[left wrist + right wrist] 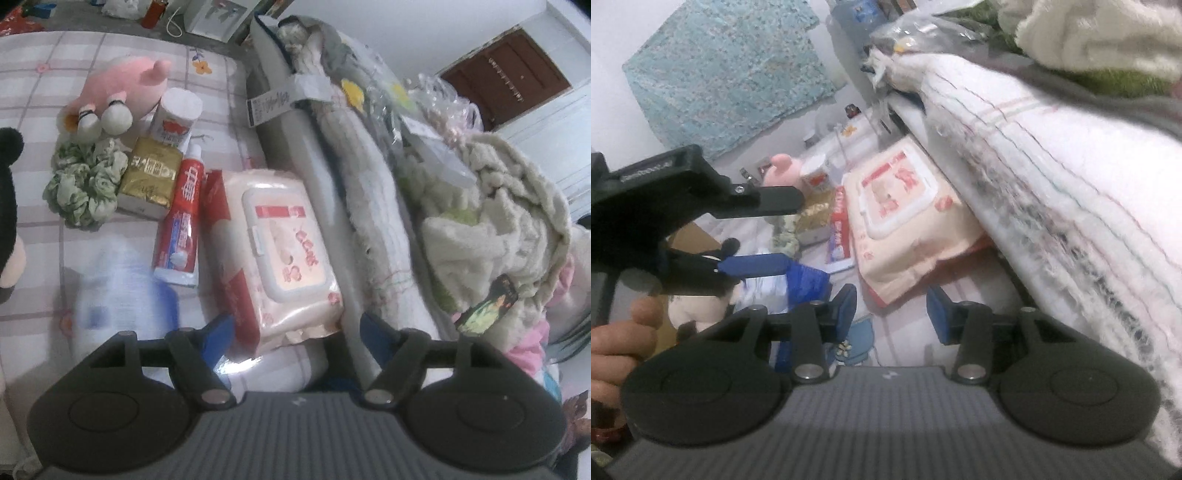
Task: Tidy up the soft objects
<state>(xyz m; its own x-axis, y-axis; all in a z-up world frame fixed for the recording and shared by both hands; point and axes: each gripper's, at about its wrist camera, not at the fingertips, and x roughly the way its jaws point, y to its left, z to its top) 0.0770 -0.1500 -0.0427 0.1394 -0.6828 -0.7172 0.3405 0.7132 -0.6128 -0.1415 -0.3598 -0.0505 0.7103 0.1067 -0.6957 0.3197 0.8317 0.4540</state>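
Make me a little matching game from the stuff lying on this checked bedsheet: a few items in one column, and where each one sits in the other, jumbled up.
Things:
1. pink plush toy
2. green ruffled fabric scrunchie
3. red and white toothpaste tube
4. pale pink wet-wipes pack with a white lid

Places:
A. beside the folded white quilt
B. between the gold packet and the wipes
C. farthest back, by the white tub
D. left of the gold packet

Pairs: 1-C, 2-D, 3-B, 4-A
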